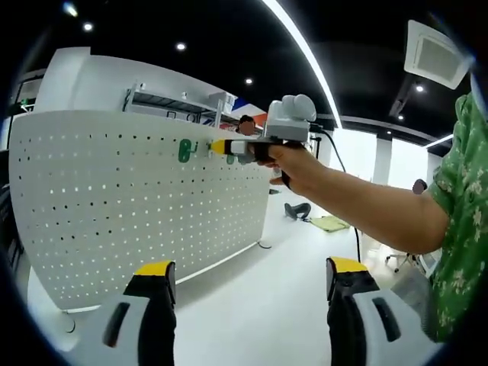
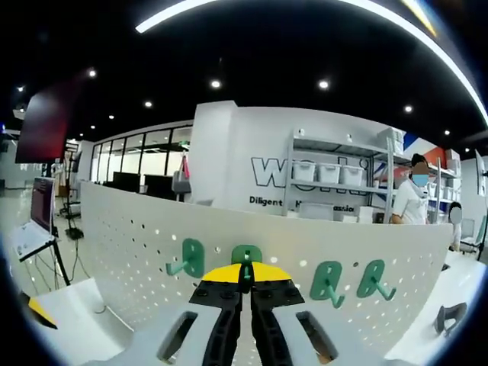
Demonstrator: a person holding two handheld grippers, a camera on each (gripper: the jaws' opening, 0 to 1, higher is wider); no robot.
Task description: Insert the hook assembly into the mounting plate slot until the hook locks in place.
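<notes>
Pressing my right gripper (image 2: 245,278), clamped on a green plastic hook (image 2: 246,258), against the white perforated pegboard (image 2: 137,229); left gripper (image 1: 248,278) hangs apart.

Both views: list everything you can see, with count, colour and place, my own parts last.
Pegboard: one, white, upright, spanning both views.
Hooks: four, green, on the pegboard's upper row; one between the right tongs' tips, one to its left, two to its right.
Shelf: one, grey, behind the pegboard, holding white bins.
Left tongs: open, away from the board.
Right tongs: shut on the hook.
Hand: holding the right tongs.
</notes>
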